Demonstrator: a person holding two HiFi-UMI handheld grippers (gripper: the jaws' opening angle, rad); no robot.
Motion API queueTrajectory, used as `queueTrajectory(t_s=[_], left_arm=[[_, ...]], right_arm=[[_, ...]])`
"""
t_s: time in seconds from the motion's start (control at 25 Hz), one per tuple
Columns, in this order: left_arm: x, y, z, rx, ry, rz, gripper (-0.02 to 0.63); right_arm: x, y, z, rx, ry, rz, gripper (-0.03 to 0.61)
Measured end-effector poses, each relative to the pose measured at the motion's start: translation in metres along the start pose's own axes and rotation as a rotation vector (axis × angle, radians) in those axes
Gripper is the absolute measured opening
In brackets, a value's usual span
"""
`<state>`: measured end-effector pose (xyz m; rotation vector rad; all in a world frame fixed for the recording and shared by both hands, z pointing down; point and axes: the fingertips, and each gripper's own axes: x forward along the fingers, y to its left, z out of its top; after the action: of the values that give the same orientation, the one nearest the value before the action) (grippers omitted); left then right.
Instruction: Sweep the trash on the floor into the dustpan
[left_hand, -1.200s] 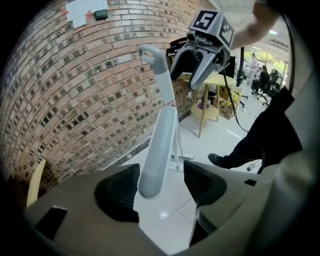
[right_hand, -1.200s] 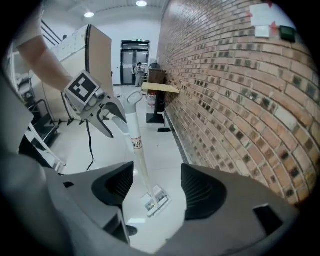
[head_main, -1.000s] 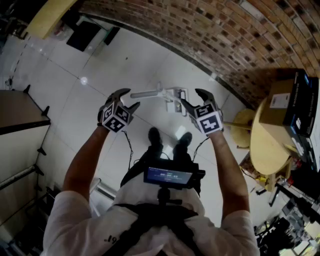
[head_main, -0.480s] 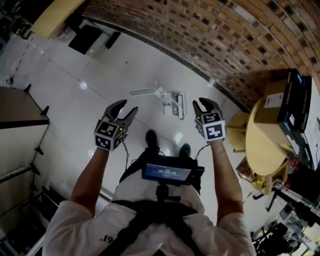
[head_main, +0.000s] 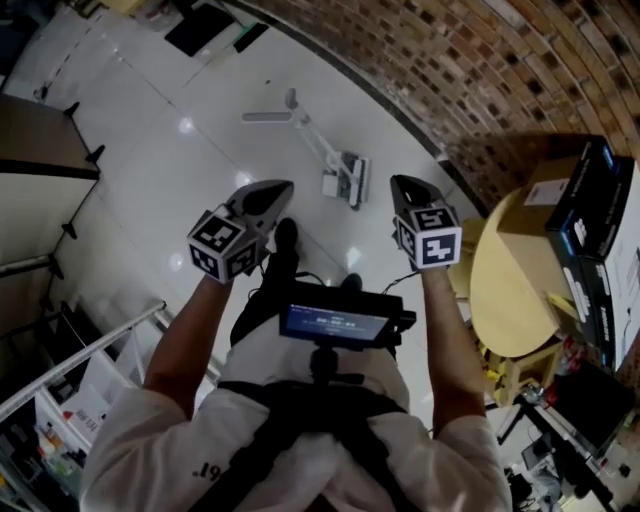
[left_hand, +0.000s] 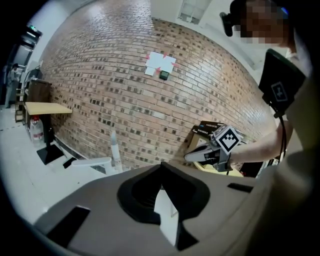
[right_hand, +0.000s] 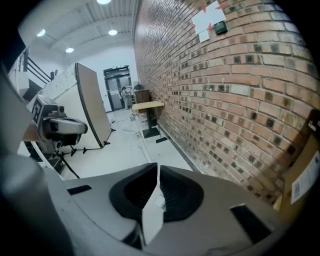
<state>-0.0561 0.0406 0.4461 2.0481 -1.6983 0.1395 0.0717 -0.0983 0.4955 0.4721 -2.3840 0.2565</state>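
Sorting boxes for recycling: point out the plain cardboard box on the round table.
The tan box with the white label; the black box beside it sits at the picture's right edge.

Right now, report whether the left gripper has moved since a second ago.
Yes. The left gripper has drawn back from the dustpan, and its jaws have just closed, empty.

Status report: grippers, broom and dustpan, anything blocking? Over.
Left gripper and right gripper just closed, both shut, empty. Broom and dustpan lie untouched on floor near brick wall. No obstacle seen in between.
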Motion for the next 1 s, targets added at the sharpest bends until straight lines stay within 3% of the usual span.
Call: queueTrajectory(t_s=[0.24,0.52,0.72,1.0], left_arm=[[0.016,-0.081,-0.029,-0.017,-0.019,0.055,0.002],[0.015,-0.135,-0.041,-0.022,-0.024,0.075,0.002],[0.01,-0.149,-0.031,-0.036,-0.032,0.053,0.002],[-0.012,-0.151,-0.022,-0.018,-0.018,0.026,0.002]], right_arm=[[-0.041,-0.013,-0.042,-0.045,-0.023,0.062,0.0],[-0.078,-0.014,-0.063,-0.044,-0.036,0.108,0.0],[-0.093,-0.012,-0.058,0.004,-0.041,0.089,0.0],[-0.104,0.015,-0.051,-0.02,-0.027,0.085,0.0]])
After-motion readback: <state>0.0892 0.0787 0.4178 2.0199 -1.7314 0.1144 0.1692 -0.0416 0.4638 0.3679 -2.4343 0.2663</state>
